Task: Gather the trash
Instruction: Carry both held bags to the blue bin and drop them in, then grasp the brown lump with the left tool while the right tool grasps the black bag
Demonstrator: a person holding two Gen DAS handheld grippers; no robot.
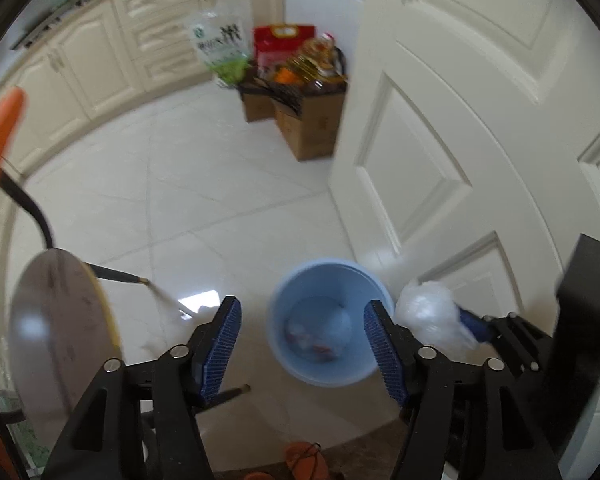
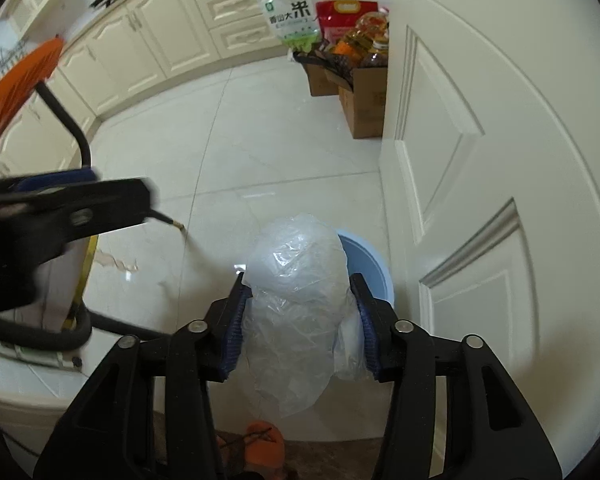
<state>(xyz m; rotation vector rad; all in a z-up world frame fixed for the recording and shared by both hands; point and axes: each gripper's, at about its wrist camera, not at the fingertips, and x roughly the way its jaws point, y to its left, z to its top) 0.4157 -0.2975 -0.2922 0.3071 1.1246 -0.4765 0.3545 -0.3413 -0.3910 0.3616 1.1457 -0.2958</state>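
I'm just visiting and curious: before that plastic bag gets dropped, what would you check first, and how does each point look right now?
1. Clear plastic bag between the right gripper pads: ok; whether they press it, cannot tell.
2. Blue bin upright, mouth open: ok.
3. Bag directly over the bin: cannot tell; in the left wrist view it hangs beside the rim.
4. Left gripper open, empty, above the bin: ok.
5. Room in the bin: ok, only a few scraps at the bottom.
6. White door close beside the bin: cannot tell about clearance.

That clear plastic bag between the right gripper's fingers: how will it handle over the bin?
The crumpled plastic bag looks thin and floppy, so it will likely sag. It seems light and may drift beside the blue bin. The film looks slick against the right gripper.
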